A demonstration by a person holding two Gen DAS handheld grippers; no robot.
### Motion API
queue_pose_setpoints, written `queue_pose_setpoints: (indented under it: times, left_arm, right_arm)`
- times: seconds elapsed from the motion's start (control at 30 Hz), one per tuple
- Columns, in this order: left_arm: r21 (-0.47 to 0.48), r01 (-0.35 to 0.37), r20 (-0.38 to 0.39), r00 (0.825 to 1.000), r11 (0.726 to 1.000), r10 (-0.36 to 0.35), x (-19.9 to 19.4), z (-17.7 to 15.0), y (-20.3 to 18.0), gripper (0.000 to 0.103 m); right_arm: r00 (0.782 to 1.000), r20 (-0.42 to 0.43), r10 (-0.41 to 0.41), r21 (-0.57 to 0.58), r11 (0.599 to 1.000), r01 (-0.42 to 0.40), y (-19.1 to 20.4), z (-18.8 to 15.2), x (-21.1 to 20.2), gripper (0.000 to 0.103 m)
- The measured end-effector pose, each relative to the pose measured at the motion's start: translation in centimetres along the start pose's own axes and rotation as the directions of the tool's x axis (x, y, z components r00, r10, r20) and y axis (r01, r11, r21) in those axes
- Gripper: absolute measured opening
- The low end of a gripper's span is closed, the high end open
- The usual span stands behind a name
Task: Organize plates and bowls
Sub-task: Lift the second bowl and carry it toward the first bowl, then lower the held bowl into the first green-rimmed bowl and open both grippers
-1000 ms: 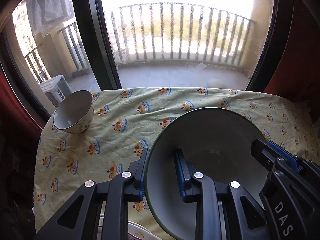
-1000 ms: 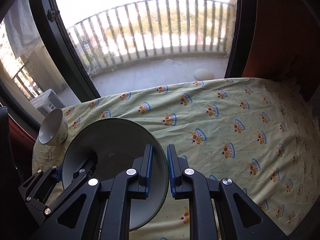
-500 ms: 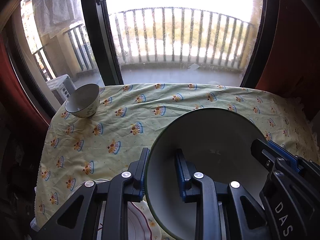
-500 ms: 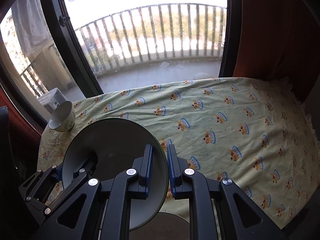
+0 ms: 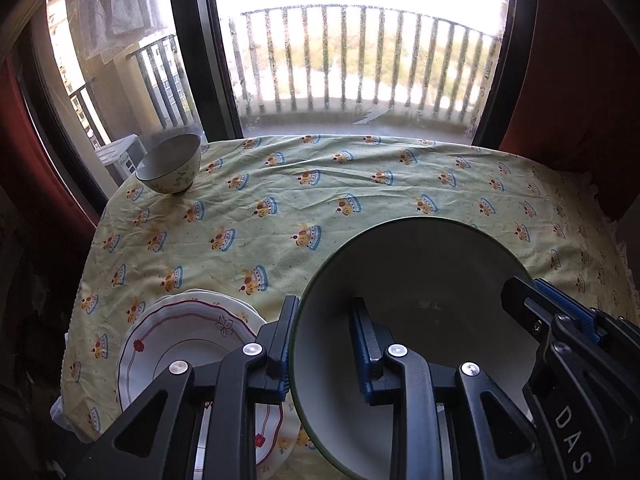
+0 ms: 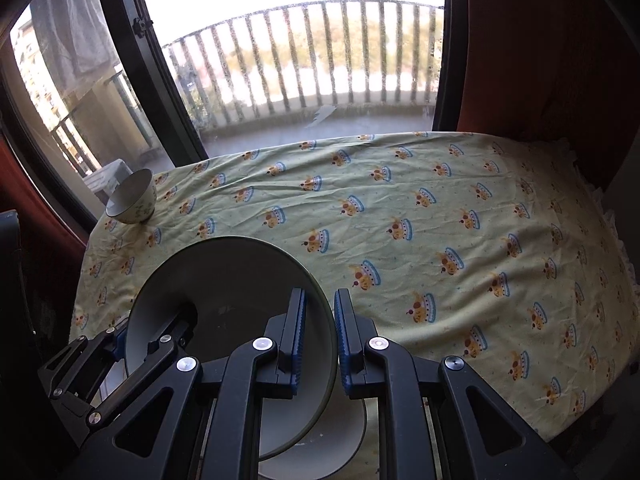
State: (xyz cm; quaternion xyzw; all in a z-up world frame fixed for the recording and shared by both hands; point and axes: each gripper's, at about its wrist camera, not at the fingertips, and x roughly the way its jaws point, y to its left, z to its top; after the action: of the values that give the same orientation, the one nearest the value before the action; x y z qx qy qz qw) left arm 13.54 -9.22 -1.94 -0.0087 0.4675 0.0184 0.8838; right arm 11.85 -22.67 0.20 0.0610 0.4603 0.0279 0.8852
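Note:
A large pale bowl with a dark green rim hangs above the near side of the table, held from both sides. My left gripper is shut on its left rim, one finger outside and one inside the bowl. My right gripper is shut on the right rim of the same bowl. Each gripper shows in the other's view: the right gripper, the left gripper. A small flower-patterned bowl stands upright at the far left corner, also seen as the small bowl.
A white plate with a red line and flowers lies near the front left, on another plate. A plain pale plate lies under the held bowl. The yellow crown-print tablecloth covers the table. A window and balcony railing stand behind.
Both grippers have drawn back toward the near edge with the big bowl between them. The small bowl now looks farther away, and the plates have come into view below.

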Motion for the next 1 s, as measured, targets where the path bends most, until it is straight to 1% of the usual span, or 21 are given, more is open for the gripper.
queue_pose_setpoints:
  times: [0.1,0.23,0.47,0.73,0.8,1.0]
  left_arm:
    - [0.013,0.004,-0.009,1.0,1.0,-0.004,0.0,-1.0,-0.5,0.024]
    - [0.023,0.018,-0.03,0.999,1.0,-0.017,0.1,-2.2,-1.2,0.024]
    - [0.029,0.019,-0.069,0.997,0.999,-0.017,0.8,-3.6,-1.9,0.024]
    - [-0.001,0.002,-0.141,0.99,1.0,-0.002,2.5,-5.1,-1.8,0.024]
    - [0.0,-0.011,-0.14,0.99,1.0,0.011,2.6,-5.2,-1.8,0.024]
    - [-0.03,-0.004,-0.178,0.984,1.0,-0.001,3.6,-5.5,-1.2,0.024]
  right_arm:
    - [1.0,-0.02,0.001,-0.003,1.0,-0.001,-0.6,-1.0,0.1,0.018]
    - [0.999,-0.026,-0.021,-0.019,1.0,0.02,-1.1,-2.2,-0.1,0.018]
    - [0.997,-0.077,-0.022,-0.007,1.0,0.021,-2.2,-3.6,0.8,0.018]
    - [0.99,-0.138,-0.011,-0.034,0.999,0.006,-2.2,-4.7,2.4,0.018]
    - [0.988,-0.155,-0.004,-0.03,1.0,-0.001,-2.3,-4.9,2.9,0.018]
    - [0.984,-0.179,0.0,-0.038,0.999,-0.007,-2.0,-4.9,3.7,0.018]
